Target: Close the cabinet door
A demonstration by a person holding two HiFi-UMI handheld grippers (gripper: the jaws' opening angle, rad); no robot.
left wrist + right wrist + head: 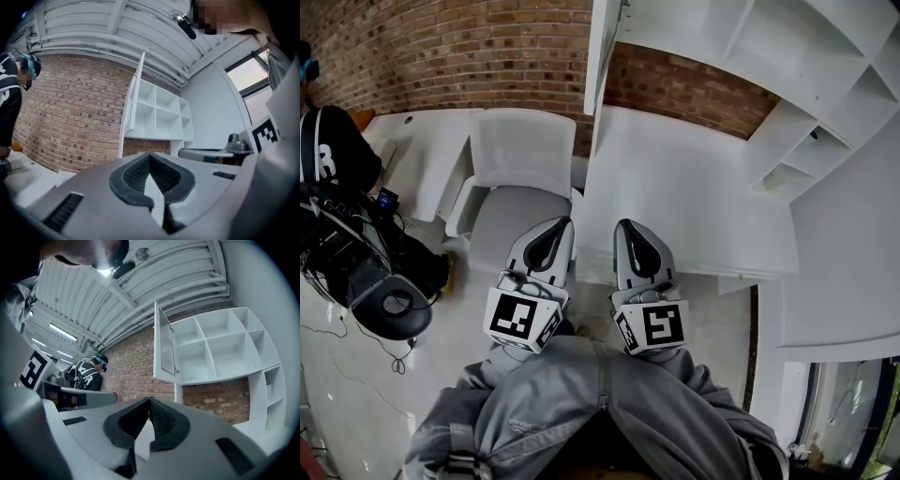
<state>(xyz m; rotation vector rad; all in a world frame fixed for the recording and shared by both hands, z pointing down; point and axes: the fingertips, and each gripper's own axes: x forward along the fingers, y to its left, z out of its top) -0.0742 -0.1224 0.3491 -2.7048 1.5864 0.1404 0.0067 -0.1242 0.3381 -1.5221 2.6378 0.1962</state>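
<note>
A grey jumper [600, 412] fills the bottom of the head view, on the person who holds the tools. Just past it are two cubes with black and white squares, one on each tool. The left claw [561, 225] and the right claw [625, 225] sit side by side and point away from the person. They are close to each other but do not touch.

Both claws are clenched. In each gripper view the two dark tips meet at the front, and nothing is held between them.

Ahead of the claws is a long white worktop [694, 197]. Above it, a white cabinet [787, 56] with many square shelves hangs on a red brick wall [469, 47]. The cabinet door [602, 56] is wide open. It hangs from the left side of the cabinet and sticks out into the room, so the head view shows only its thin edge. The claws are well apart from the door, and neither one touches it.

A white chair [520, 178] stands to the left of the worktop. Further left is another person [328, 159] in black clothes.
</note>
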